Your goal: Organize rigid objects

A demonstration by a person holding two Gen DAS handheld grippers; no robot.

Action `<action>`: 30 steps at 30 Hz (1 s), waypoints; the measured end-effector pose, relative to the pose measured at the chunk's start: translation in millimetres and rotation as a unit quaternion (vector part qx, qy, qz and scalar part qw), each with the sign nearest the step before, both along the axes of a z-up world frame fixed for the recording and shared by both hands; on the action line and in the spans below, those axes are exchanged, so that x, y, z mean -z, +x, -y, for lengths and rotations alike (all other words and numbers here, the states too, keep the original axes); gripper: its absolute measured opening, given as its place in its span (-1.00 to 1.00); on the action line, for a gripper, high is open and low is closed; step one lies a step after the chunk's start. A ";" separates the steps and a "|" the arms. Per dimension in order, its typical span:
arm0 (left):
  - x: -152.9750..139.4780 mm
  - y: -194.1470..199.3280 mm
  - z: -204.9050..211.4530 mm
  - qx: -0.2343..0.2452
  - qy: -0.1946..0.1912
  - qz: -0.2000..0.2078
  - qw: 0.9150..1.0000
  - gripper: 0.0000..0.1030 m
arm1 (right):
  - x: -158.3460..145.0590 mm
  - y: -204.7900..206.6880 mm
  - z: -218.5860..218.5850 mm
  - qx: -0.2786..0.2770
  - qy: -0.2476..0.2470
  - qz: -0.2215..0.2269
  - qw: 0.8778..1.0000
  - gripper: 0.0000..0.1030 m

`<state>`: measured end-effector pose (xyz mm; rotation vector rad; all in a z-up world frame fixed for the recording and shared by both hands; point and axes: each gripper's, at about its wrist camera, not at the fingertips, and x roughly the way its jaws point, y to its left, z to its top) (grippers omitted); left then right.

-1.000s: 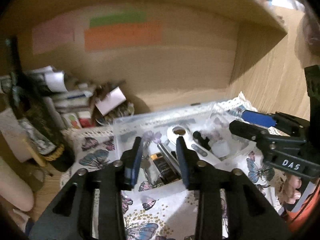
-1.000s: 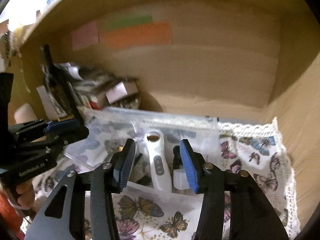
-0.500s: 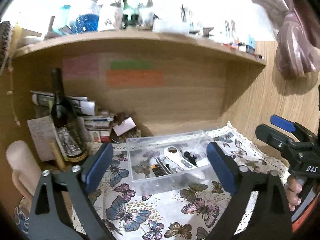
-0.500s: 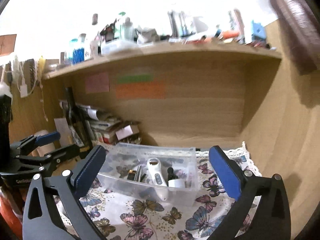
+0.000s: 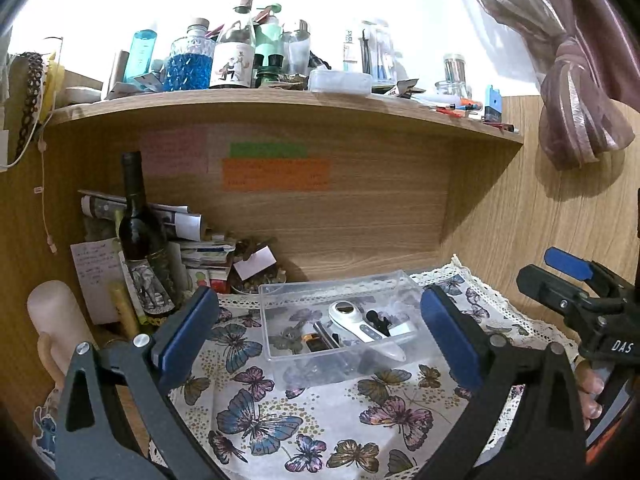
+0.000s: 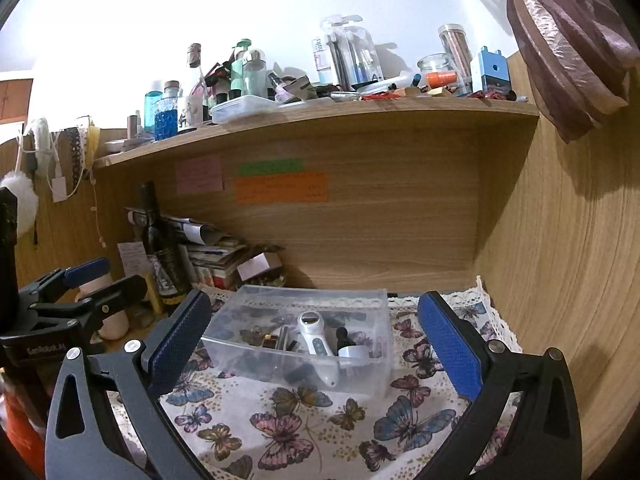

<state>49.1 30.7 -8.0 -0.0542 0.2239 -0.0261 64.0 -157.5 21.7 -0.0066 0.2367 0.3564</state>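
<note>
Beyond both wide-open, empty tongs [image 5: 320, 332] [image 6: 314, 338] sits the clear bin [image 6: 372, 300] of objects.

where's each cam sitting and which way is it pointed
Left wrist: on the left gripper, facing the desk alcove and the clear bin on the butterfly cloth; its open fingers frame the bin, with the right gripper and fingers of a hand at right.
Right wrist: on the right gripper, facing the same alcove from further right; the left gripper shows at left.
Shared: bin, white handheld device, cloth, orange note, cluttered shelf.
</note>
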 end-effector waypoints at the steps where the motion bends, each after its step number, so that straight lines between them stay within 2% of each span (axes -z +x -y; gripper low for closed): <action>1: -0.2 -0.6 -0.4 0.003 -0.002 0.000 1.000 0.99 | 0.3 0.2 0.2 0.001 0.000 0.000 1.000 1.00; 30: -3.6 -2.6 -0.4 0.013 -0.003 0.012 1.000 1.00 | -1.4 -2.6 -5.4 -0.003 -0.003 0.007 1.000 1.00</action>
